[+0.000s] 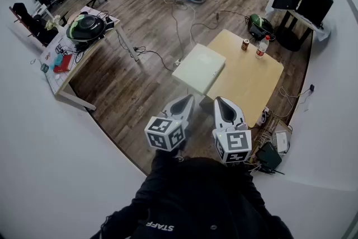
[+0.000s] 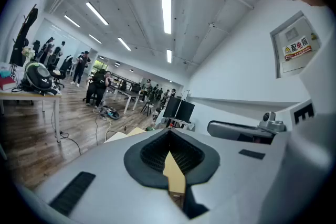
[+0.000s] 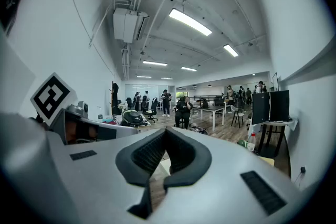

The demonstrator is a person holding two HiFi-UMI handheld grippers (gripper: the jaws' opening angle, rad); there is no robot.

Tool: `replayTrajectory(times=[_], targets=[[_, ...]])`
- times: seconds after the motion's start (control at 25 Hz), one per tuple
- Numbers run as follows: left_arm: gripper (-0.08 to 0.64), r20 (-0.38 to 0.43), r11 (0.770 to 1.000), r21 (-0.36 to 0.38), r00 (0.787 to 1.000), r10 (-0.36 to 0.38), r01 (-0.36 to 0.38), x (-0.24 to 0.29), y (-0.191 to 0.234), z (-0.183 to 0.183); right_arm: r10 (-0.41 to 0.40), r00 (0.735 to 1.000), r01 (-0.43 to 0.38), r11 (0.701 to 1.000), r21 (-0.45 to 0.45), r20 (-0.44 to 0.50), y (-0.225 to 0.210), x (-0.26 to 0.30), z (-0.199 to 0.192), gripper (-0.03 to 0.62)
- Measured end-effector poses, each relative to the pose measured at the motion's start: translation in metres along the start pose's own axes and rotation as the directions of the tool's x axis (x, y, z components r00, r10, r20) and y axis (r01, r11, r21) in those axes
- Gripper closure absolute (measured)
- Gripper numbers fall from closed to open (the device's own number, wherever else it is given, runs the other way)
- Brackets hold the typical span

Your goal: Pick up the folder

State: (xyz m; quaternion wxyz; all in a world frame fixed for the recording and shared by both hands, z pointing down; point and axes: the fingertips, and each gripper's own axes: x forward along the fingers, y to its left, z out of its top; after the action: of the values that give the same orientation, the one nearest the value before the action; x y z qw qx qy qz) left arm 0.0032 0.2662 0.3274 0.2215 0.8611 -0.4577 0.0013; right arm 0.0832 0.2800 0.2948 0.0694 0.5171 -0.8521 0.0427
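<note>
Item 1. My left gripper [image 1: 186, 101], a grey two-jaw tool with a black-and-white marker cube [image 1: 166, 133] at its rear. In the left gripper view its black ribbed fingers [image 2: 149, 157] are pressed together at the tips and pinch nothing. Only a sliver of tan tabletop shows through the hollow behind them. It hangs in the air short of the table and touches nothing.

Item 2. My right gripper [image 1: 222, 104], of the same make, held just beside the left one but apart from it. In the right gripper view its fingers [image 3: 185, 157] also meet at the tips, with nothing between them. It is likewise clear of the table.

Item 3. Pale greenish-white, flat rectangular folder [image 1: 199, 68]. It lies flat on the near left corner of the table, and its left side appears to jut past the edge over the wooden floor [image 1: 128, 75]. It is ahead of both grippers and untouched.

Item 4. Light wooden square table [image 1: 251, 84], carrying the folder.

Item 5. Small brown can [image 1: 245, 45] and clear plastic bottle [image 1: 262, 46] with a red cap. Both stand upright and close together near the table's far edge, apart from the folder.
</note>
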Motion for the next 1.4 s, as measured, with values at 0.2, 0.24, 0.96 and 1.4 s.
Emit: replayTrajectory(times=[0.2,0.24,0.96,1.4], targets=[[0.526,-0.002,1.0,-0.009,1.0,0.008,-0.008,-0.005,0.007,-0.002,0.015,1.0,-0.015,1.0,0.005,-0.001,0.011,0.004,-0.002,0.571],[0.526,-0.001,1.0,-0.009,1.0,0.009,-0.009,-0.006,0.008,-0.002,0.017,1.0,-0.017,1.0,0.008,0.0,0.013,0.005,-0.002,0.571],[0.526,-0.009,0.999,-0.033,1.0,-0.002,0.002,-0.017,0.02,-0.01,0.017,1.0,-0.015,0.997,0.078,-0.022,0.028,0.007,-0.015,0.569],[0.526,-0.037,0.995,-0.093,0.999,0.028,-0.031,-0.039,0.056,-0.035,0.025,0.992,-0.018,0.998,0.053,-0.124,0.062,0.017,-0.047,0.571]])
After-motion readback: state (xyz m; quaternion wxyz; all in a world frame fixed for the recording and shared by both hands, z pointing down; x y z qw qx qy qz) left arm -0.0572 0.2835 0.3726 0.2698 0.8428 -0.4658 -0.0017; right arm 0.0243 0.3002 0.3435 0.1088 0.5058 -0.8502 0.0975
